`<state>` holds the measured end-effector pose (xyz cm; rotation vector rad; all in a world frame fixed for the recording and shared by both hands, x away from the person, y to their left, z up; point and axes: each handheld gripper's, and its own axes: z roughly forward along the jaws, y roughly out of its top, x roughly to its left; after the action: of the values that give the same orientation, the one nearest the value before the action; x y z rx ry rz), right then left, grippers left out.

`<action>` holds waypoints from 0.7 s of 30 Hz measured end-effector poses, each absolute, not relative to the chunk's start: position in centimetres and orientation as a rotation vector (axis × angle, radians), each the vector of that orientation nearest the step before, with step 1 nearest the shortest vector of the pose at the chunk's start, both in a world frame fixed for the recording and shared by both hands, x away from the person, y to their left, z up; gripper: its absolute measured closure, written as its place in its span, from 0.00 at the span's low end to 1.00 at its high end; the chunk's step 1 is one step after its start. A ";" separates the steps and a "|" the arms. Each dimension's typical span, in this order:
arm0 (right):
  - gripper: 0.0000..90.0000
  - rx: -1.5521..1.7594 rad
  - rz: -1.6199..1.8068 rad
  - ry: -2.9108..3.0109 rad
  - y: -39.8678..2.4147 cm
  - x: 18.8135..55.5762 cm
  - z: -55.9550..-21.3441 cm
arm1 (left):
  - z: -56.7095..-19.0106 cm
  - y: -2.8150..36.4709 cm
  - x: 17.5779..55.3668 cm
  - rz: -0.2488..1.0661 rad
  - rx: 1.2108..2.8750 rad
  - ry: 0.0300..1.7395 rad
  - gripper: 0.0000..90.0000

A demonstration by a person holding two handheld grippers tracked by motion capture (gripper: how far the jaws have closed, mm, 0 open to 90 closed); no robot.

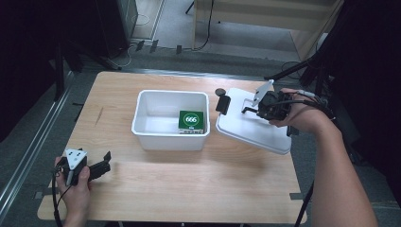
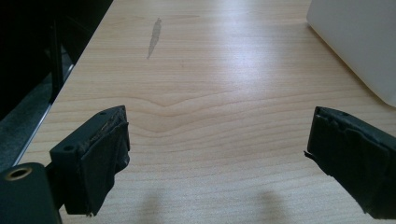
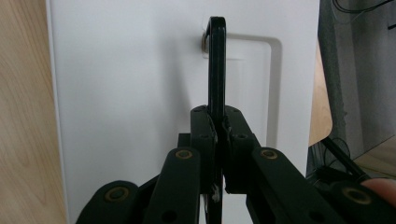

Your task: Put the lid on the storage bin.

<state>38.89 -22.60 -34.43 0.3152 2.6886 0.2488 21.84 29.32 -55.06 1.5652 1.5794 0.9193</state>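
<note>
The right gripper (image 1: 250, 109) is holding the white lid (image 1: 253, 126) by its thin black handle (image 3: 216, 70). In the right gripper view its fingers (image 3: 204, 135) are squeezing tight on that handle, one on each side. The lid is sitting tilted at the right side of the white box (image 1: 171, 119), with its left edge close beside the box and its right part hanging past the edge of the desk (image 1: 156, 184).

So the step in hand looks like moving the lid while the box is standing open. Whether the lid is going onto the box or away from it, I cannot tell. If it is going on, the next move is calling for a lift, a slide to the left until the lid is over the box, and a flat, gentle set-down so all four edges are meeting the rim.

Inside the box, a small green packet (image 1: 191, 122) with white numbers is standing near the front right corner. The other parts of the box floor are looking bare.

The left gripper (image 1: 97, 166) is resting low at the near left of the desk, well apart from the box. Its fingers (image 2: 100, 154) are spread wide and are holding nothing.
</note>
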 end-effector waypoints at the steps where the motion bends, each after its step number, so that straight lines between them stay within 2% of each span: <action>1: 0.95 0.313 0.248 2.688 -22.4 38.9 -34.2 | -55.1 29.3 21.8 0.920 1.562 1.580 0.07; 9: 0.95 0.270 0.272 2.683 -20.6 39.0 -32.7 | -55.1 29.3 21.9 0.919 1.564 1.579 0.07; 21: 0.95 0.181 0.287 2.710 -16.6 39.5 -32.3 | -55.1 29.4 21.9 0.916 1.560 1.581 0.07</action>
<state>39.51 -16.64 -32.28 0.1809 2.7099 0.2872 21.87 29.36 -55.05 1.5600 1.5810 0.9163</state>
